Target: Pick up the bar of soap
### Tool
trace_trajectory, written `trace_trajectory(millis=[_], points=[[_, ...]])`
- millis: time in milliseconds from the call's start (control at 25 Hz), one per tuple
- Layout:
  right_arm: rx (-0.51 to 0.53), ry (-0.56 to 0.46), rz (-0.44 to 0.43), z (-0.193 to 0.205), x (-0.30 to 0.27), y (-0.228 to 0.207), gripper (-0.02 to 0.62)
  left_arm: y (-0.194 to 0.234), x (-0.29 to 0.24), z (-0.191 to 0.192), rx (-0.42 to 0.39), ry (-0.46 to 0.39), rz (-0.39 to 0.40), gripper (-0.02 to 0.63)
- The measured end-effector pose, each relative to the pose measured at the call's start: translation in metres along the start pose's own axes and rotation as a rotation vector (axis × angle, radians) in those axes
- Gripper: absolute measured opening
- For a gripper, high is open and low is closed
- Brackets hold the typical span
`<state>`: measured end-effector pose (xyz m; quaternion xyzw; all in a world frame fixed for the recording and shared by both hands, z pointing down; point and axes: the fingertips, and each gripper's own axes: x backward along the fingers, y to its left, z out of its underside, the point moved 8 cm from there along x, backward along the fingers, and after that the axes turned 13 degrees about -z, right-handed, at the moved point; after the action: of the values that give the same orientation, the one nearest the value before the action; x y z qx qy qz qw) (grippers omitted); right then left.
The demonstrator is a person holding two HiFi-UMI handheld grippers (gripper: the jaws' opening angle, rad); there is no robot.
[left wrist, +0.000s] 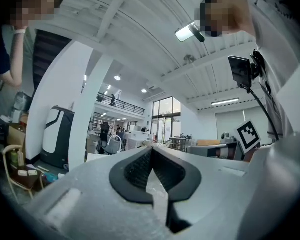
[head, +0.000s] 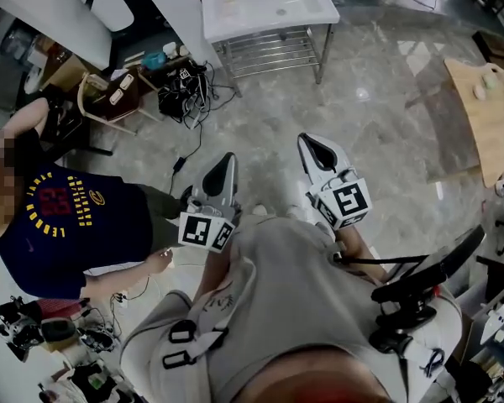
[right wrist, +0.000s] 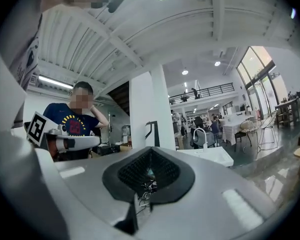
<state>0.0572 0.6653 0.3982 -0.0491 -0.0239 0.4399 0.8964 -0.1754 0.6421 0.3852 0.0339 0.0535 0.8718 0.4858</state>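
I cannot make out a bar of soap in any view. In the head view my left gripper (head: 228, 161) and right gripper (head: 307, 143) are held side by side above the marble floor, both pointing level toward a white sink table (head: 269, 7) farther ahead. The left gripper (left wrist: 151, 153) has its black pads meeting at the tips with nothing between them. The right gripper (right wrist: 149, 156) is shut too, also empty. In the right gripper view the sink table (right wrist: 210, 156) with its tap stands well beyond the jaws.
A person in a navy shirt (head: 76, 221) stands close on the left. A chair and tangled cables (head: 181, 86) lie by a white pillar (head: 172, 11). A wooden table (head: 487, 116) is at the right edge. Camera gear (head: 412, 300) hangs at my right side.
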Motion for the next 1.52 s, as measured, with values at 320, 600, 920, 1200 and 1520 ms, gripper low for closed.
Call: trace_trajectory(millis=[320, 600, 920, 1200, 1520], points=[[-0.012, -0.027, -0.051, 0.018, 0.021, -0.012, 0.003, -0.027, 0.006, 0.013, -0.032, 0.003, -0.035, -0.008], [-0.036, -0.017, -0.038, 0.022, 0.038, -0.013, 0.003, -0.042, 0.011, 0.012, -0.050, 0.005, -0.032, -0.008], [-0.061, -0.029, 0.035, 0.030, 0.061, -0.026, 0.003, -0.053, -0.003, 0.017, -0.059, 0.014, 0.002, -0.006], [-0.073, -0.033, 0.107, 0.033, 0.068, -0.044, 0.003, -0.051, -0.027, 0.017, -0.059, -0.008, 0.017, -0.008], [-0.071, 0.007, 0.112, 0.037, 0.053, -0.052, 0.002, -0.043, -0.044, 0.028, -0.027, 0.010, 0.045, -0.006]])
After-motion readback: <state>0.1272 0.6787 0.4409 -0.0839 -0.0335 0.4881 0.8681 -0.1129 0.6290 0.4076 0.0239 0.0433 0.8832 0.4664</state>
